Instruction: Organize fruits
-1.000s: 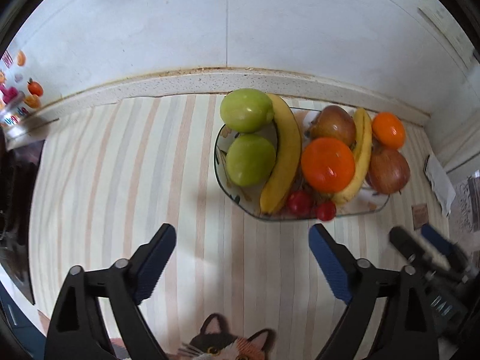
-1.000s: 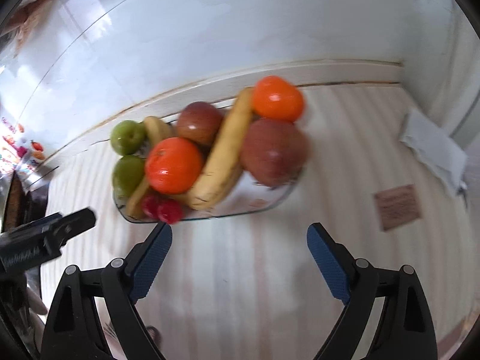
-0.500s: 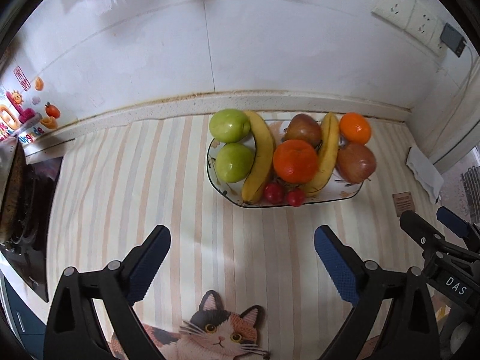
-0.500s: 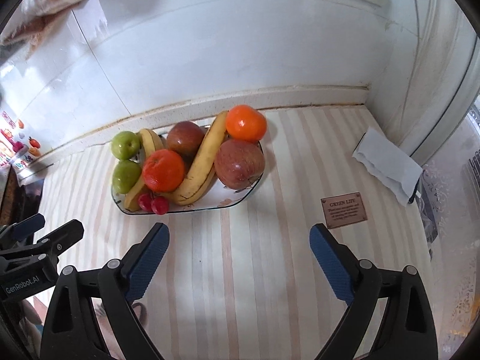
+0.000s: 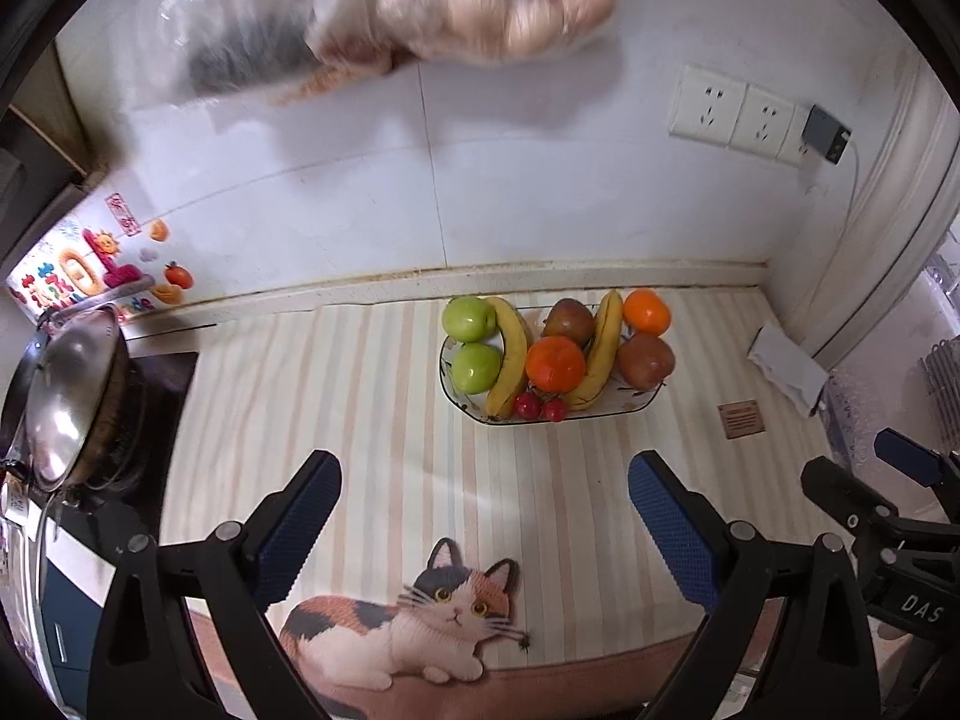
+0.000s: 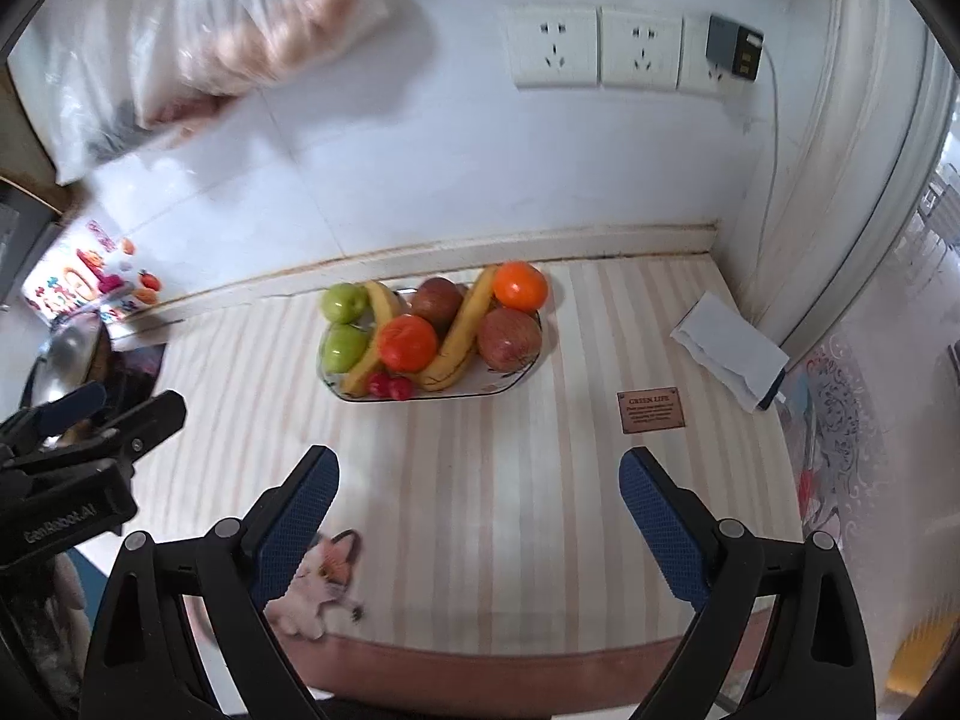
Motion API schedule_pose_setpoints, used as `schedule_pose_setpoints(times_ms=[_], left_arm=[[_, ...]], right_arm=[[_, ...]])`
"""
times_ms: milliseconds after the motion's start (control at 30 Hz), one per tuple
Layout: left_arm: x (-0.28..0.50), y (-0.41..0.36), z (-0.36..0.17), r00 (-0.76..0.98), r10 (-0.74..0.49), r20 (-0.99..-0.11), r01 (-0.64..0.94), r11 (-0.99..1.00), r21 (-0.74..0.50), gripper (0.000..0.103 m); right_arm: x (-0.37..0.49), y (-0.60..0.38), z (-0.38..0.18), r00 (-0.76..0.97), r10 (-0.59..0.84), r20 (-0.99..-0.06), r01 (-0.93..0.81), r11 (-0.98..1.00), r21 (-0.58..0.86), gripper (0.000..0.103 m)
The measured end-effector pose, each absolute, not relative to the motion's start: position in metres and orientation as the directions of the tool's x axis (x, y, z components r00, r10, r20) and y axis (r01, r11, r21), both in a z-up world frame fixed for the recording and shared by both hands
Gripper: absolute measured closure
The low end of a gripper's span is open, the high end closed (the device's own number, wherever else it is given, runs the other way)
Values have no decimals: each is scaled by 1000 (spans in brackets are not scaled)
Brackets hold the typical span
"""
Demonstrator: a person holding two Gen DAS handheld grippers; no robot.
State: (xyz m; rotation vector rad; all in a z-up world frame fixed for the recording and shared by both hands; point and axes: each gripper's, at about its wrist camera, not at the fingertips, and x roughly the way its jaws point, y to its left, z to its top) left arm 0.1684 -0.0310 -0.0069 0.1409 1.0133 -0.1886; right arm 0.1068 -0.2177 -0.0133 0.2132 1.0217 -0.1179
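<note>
Fruits [image 5: 555,354] heaped on oval plate [image 5: 624,408] at worktop [image 5: 372,396] rear | left tool [image 5: 483,516] jaws spread, empty | right tool [image 6: 480,510] jaws spread, empty

The left gripper [image 5: 483,519] hangs above the desk with its jaws spread wide and nothing between them; the right gripper [image 6: 477,516] does likewise, jaws wide and bare; the two sit side by side, each visible at the edge of the other's view.
</note>
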Motion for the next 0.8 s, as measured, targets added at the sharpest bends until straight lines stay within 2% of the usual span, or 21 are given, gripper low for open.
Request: schedule_pose_setpoints(times_ms=[333, 800], left_arm=[[131, -9, 40, 492, -61, -868, 153, 988, 18, 5], [110, 2, 55, 468, -26, -883, 150, 987, 51, 5]], right_arm=[[72, -210, 60, 540, -1, -841, 181, 977, 115, 6], [61, -193, 74, 513, 60, -857, 128, 981, 145, 6]])
